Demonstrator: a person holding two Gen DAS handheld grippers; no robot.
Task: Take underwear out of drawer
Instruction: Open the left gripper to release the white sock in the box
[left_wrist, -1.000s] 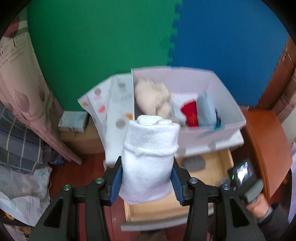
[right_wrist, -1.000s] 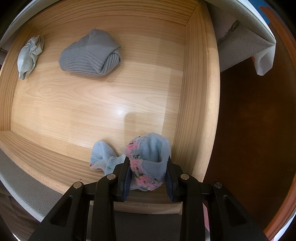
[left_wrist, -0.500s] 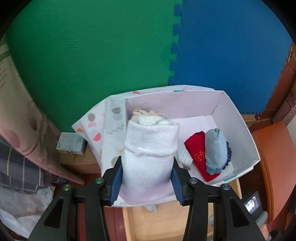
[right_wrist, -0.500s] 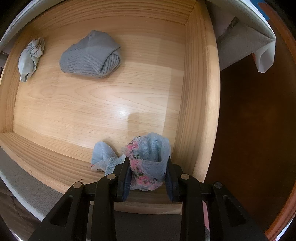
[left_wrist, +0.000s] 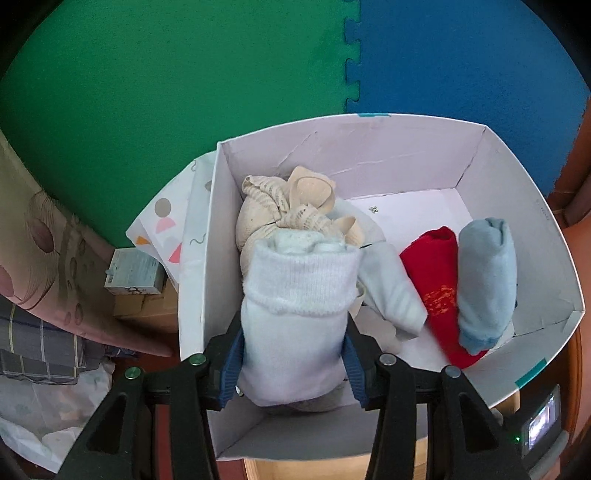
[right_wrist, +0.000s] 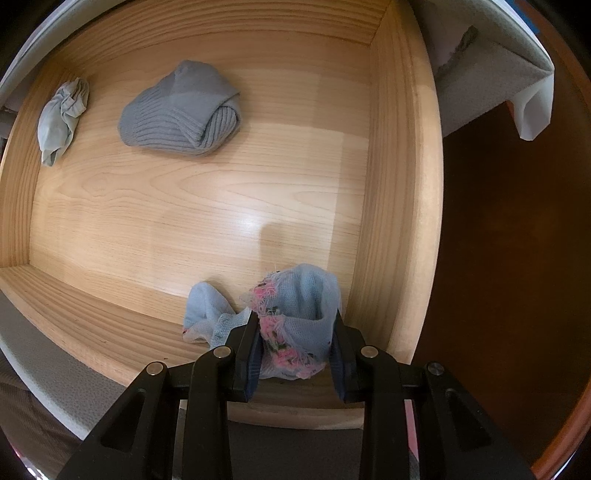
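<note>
- Biggest thing in the left view is the foam wall, green (left_wrist: 166, 92) on one side and blue (left_wrist: 461, 55) on the other, right behind the white box (left_wrist: 546, 236)
- A second ago the box was small and farther off with the open drawer under it; now it fills most of that view and only a strip of wood shows at the bottom edge
- Drawer (right_wrist: 402, 206) takes up nearly all the right view and looks the same as before, nothing shifted in there
- In the box: a beige bundle (left_wrist: 280, 206) at the back, then a pale roll (left_wrist: 391, 291), a red roll (left_wrist: 436, 288) and a grey-blue roll (left_wrist: 484, 284) side by side
- Left gripper (left_wrist: 293, 363) has the white roll (left_wrist: 295, 314) between its pads over the box's near left corner; jaws are easing apart but the pads look like they touch it still. The roll blocks part of the beige bundle
- Grey sock roll (right_wrist: 181, 110) and a small pale bundle (right_wrist: 61, 118) lie at the far end of the drawer, only the right camera sees them
- Right gripper (right_wrist: 295, 360) is pinched on the blue lacy underwear (right_wrist: 299, 317) at the near right corner, tight to the side wall, a loose tail lying on the drawer floor
- Small carton (left_wrist: 133, 273) sits left of the box, by a pink curtain (left_wrist: 44, 251)
</note>
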